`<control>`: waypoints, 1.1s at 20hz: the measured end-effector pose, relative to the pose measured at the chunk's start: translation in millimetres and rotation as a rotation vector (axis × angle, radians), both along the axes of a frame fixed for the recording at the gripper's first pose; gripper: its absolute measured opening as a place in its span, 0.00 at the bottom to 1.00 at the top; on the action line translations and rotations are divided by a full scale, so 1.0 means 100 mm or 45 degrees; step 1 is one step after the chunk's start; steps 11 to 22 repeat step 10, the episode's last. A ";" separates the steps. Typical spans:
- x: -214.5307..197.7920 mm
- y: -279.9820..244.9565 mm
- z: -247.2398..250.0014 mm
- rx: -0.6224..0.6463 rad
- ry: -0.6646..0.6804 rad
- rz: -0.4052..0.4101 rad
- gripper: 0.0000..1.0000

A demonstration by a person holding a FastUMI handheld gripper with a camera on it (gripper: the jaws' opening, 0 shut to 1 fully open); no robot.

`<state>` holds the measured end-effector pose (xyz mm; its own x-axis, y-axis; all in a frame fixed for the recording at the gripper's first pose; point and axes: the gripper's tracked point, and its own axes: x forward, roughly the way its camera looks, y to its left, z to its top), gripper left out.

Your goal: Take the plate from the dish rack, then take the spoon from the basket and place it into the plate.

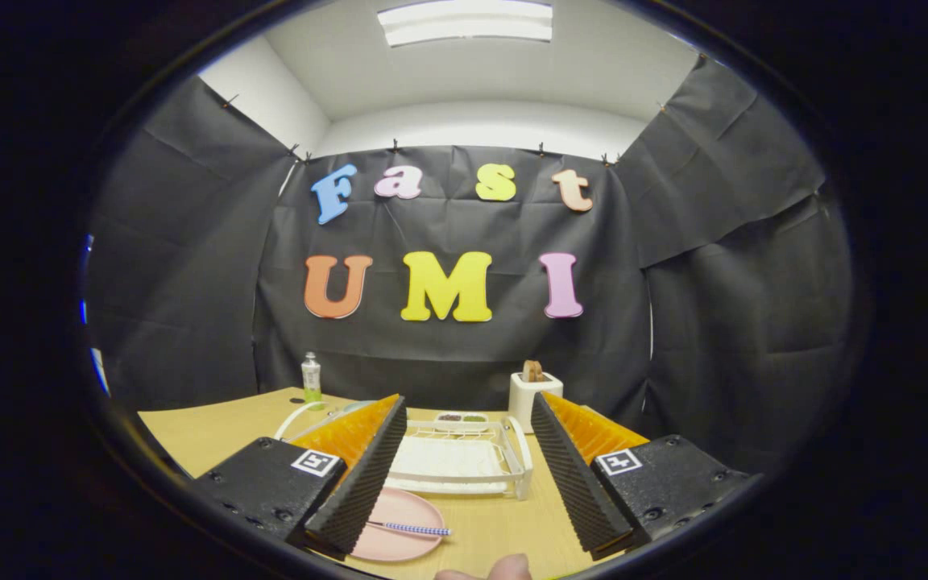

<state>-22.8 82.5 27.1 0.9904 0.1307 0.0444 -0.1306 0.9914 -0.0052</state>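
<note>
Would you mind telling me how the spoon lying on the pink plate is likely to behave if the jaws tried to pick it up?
The spoon looks thin and slim-handled, so it is probably light and stiff. It lies flat across the pink plate, which likely leaves little to grip, and it may slide on the smooth surface if nudged. The gripper has its jaws wide open above the wooden table, holding nothing.

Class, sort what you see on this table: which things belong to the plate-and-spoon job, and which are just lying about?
Job: pink plate, spoon lying on it, white dish rack, open gripper.
Lying about: bottle, white box, small tray.
</note>
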 end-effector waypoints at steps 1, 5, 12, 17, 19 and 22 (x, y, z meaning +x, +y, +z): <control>-0.01 -0.02 0.00 0.000 -0.002 -0.001 1.00; -0.01 -0.02 0.01 -0.002 -0.007 -0.008 1.00; -0.02 0.02 0.01 -0.020 -0.013 0.000 1.00; -0.02 0.02 0.01 -0.020 -0.013 0.000 1.00; -0.02 0.02 0.01 -0.020 -0.013 0.000 1.00; -0.02 0.02 0.01 -0.020 -0.013 0.000 1.00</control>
